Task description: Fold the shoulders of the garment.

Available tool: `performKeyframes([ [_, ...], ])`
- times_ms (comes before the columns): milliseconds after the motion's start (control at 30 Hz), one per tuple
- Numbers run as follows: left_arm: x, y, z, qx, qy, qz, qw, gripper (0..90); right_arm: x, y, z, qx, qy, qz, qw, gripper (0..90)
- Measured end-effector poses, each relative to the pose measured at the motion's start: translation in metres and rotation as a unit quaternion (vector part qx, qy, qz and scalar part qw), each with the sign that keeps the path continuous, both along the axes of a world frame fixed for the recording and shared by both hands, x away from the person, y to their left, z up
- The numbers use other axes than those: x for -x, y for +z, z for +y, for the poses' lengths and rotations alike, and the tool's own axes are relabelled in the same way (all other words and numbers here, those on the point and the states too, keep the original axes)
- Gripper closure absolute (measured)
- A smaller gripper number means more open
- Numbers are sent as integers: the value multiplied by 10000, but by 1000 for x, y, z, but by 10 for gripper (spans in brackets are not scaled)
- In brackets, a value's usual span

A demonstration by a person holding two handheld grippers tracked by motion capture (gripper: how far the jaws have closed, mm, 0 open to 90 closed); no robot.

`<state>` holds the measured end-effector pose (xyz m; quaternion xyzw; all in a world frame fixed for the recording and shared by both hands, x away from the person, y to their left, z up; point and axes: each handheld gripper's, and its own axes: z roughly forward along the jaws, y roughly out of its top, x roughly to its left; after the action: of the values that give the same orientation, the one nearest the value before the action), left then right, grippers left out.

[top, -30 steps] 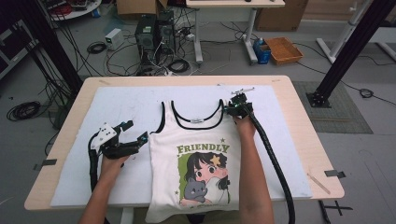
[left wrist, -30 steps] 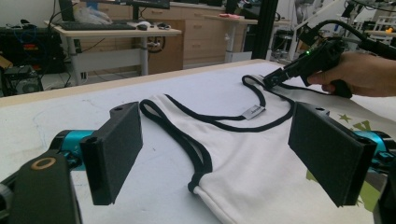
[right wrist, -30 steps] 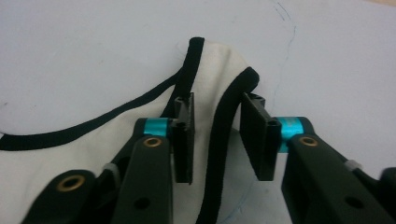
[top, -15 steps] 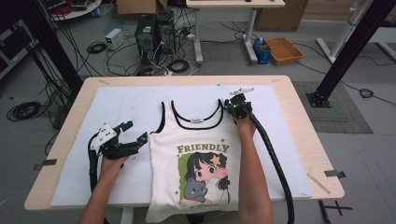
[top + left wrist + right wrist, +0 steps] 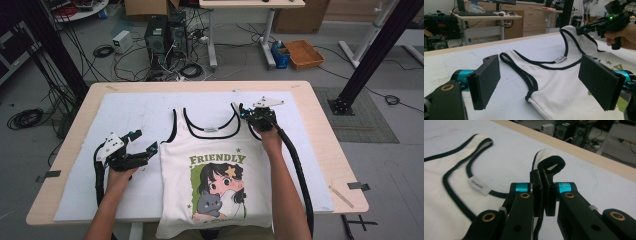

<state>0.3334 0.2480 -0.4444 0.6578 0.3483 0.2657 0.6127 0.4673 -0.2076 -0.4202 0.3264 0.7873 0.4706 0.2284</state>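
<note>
White tank top with "FRIENDLY" print lies flat at table centre on white mat, hem toward 6 o'clock. Right gripper at 1 o'clock of the top; jaws have just closed, clamped on right shoulder strap, lifted off the mat. Left gripper at 9 o'clock, jaws wide apart, holding nothing, beside left armhole.

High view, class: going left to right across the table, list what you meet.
Left gripper → tank top → right gripper, its fingers shut on the top's shoulder strap → wooden stick.
</note>
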Motion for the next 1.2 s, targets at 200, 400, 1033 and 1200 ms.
performKeyframes([
  [200,0,1,0,-10,-3,-19,10000,176,16,4,-8,-84,426,-237,9988,883],
  [400,0,0,-1,-23,-14,-5,10000,176,36,5,-16,-103,1311,-284,9909,882],
  [1033,0,1,-1,-23,15,-24,10000,176,57,-17,-16,279,1666,426,9847,505],
  [1200,-1,0,-2,-19,9,-9,10000,176,64,-1,-13,86,1592,88,9872,476],
])
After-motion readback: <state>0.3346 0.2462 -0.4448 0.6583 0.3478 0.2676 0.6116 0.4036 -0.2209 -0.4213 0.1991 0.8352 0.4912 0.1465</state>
